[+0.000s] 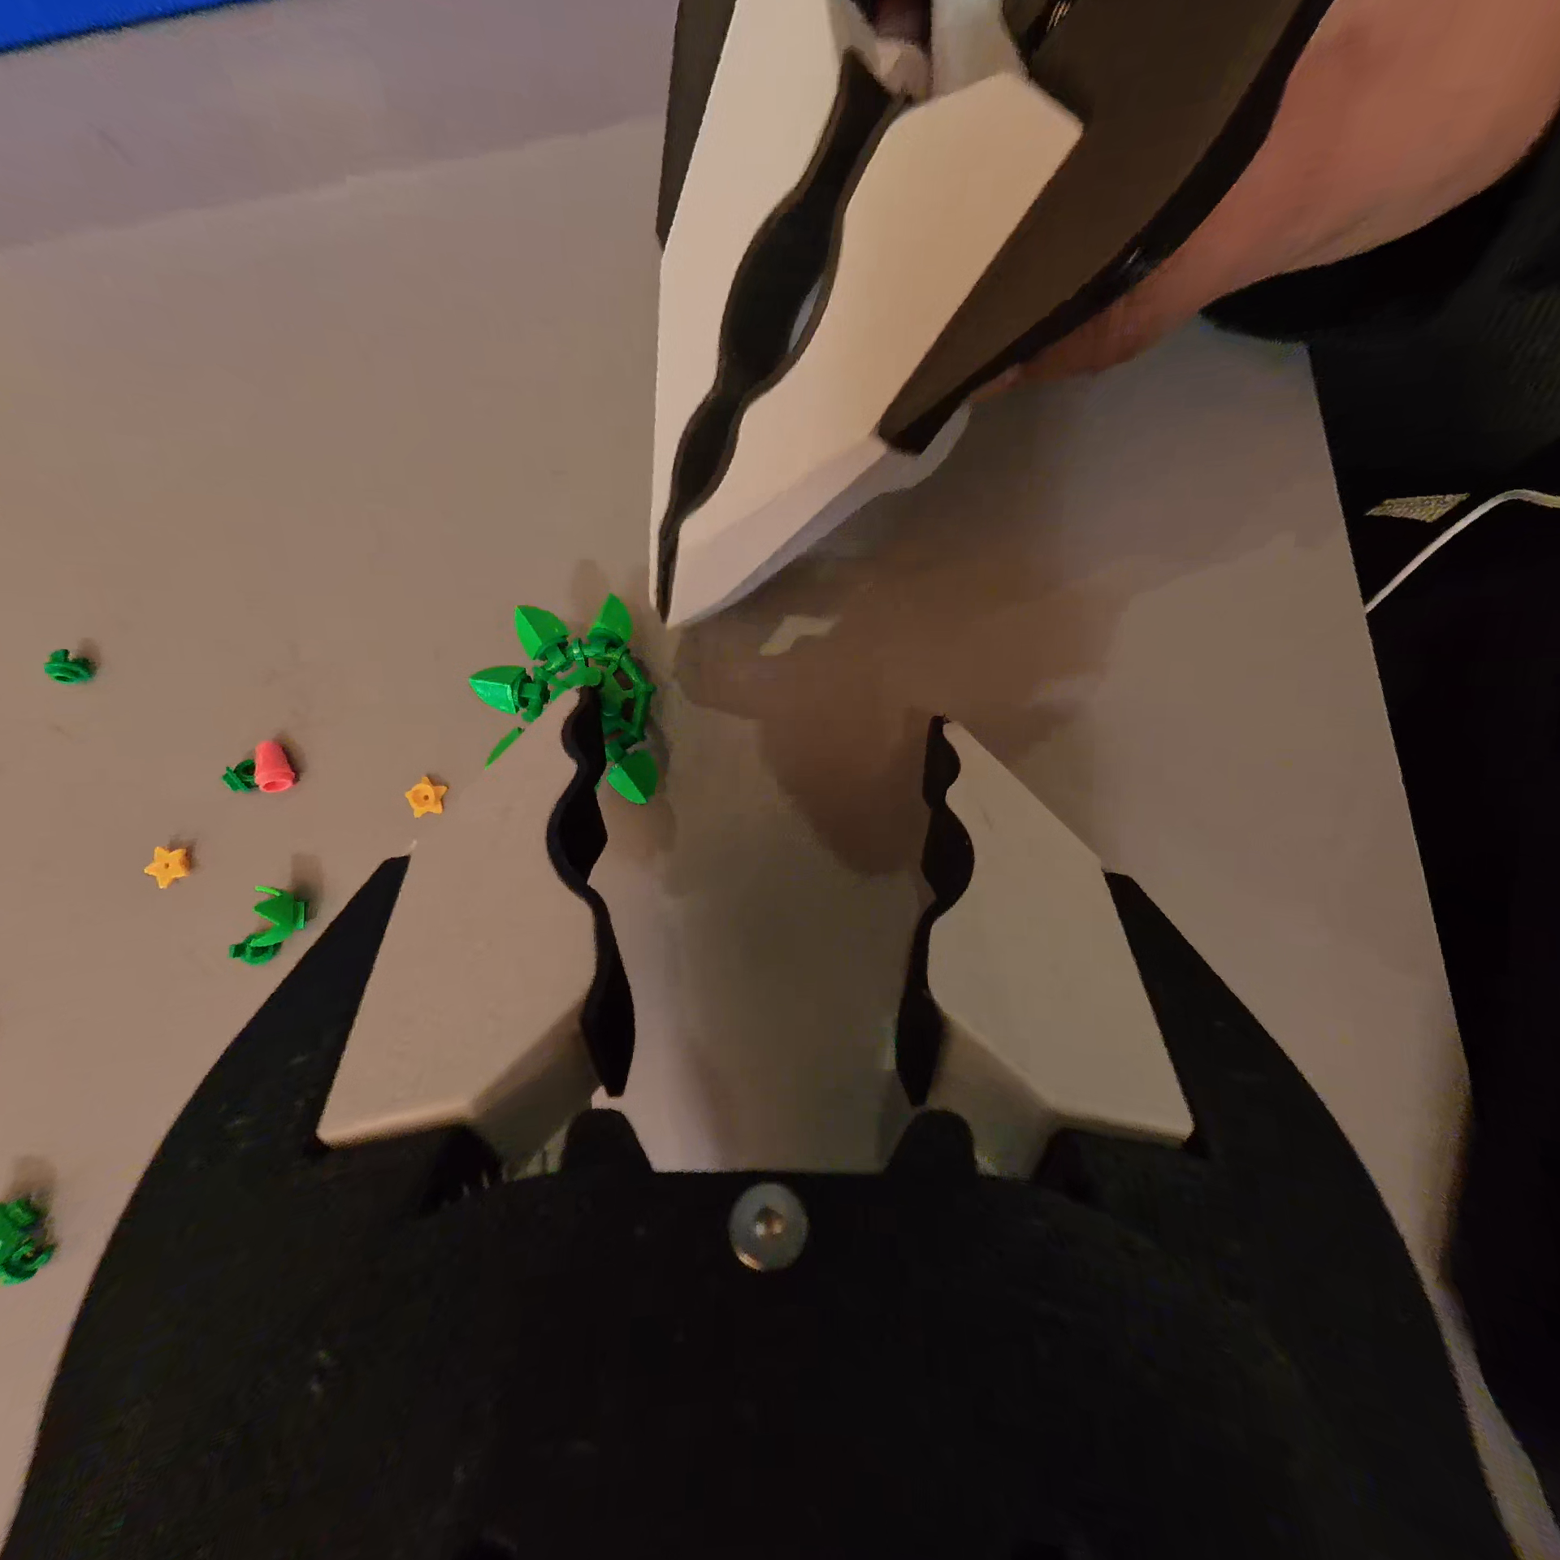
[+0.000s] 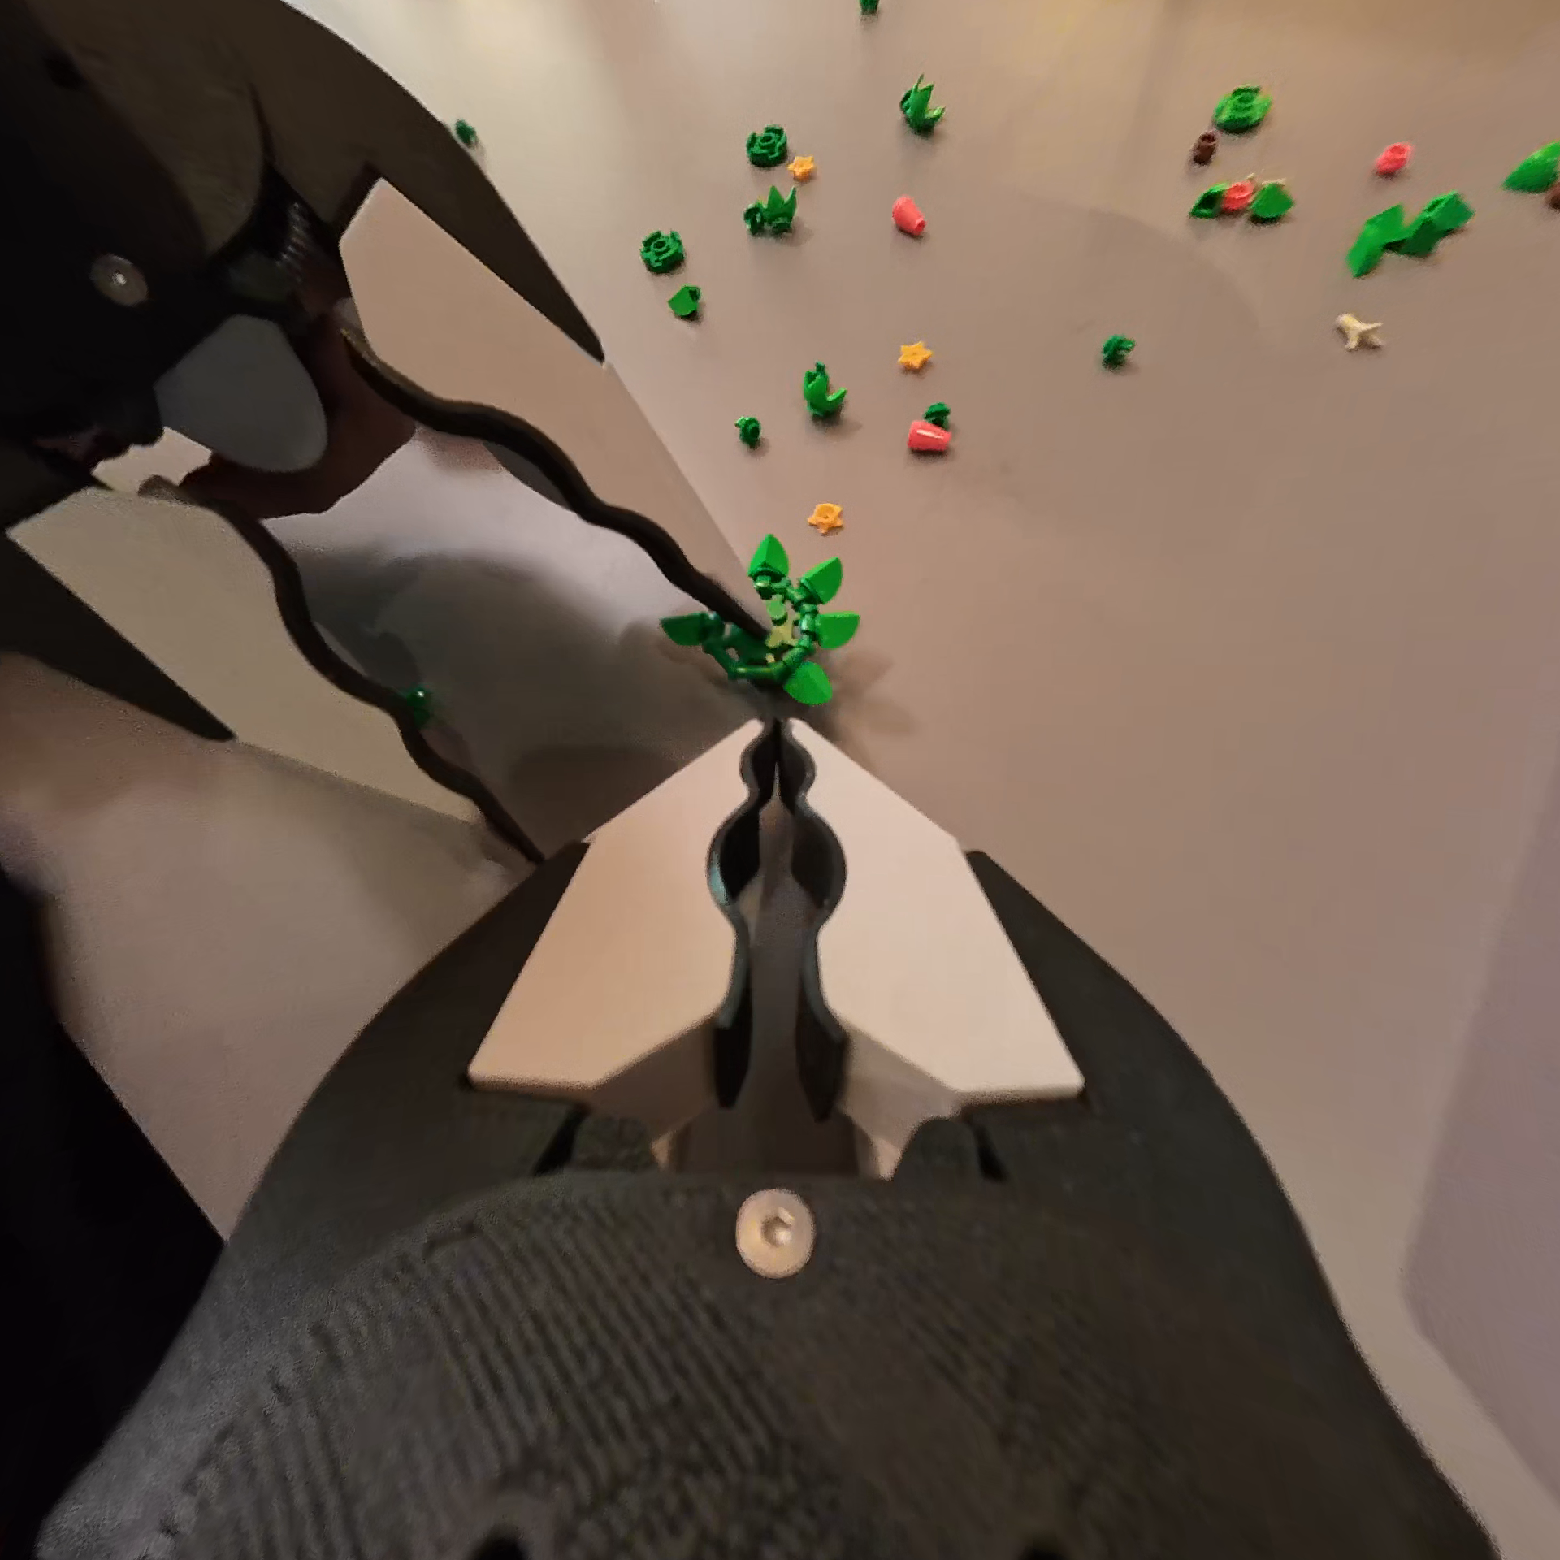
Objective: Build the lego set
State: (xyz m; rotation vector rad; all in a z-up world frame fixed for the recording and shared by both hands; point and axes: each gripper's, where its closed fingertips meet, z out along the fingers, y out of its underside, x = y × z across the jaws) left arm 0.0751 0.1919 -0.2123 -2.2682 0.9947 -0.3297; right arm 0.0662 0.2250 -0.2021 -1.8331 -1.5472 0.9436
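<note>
Nearest the worktop's [image 1: 253,422] front edge, the left gripper [image 1: 760,717] holds its fingers spread wide, one fingertip poked into the green leafy ring [image 1: 582,684] lying flat on the surface, gripping nothing. Just beyond the ring, the right gripper [image 2: 775,733] hovers with its fingers pressed together and empty. Farther toward the back, loose green pieces [image 2: 768,211], orange stars [image 2: 914,355] and pink cones [image 2: 928,439] lie scattered.
</note>
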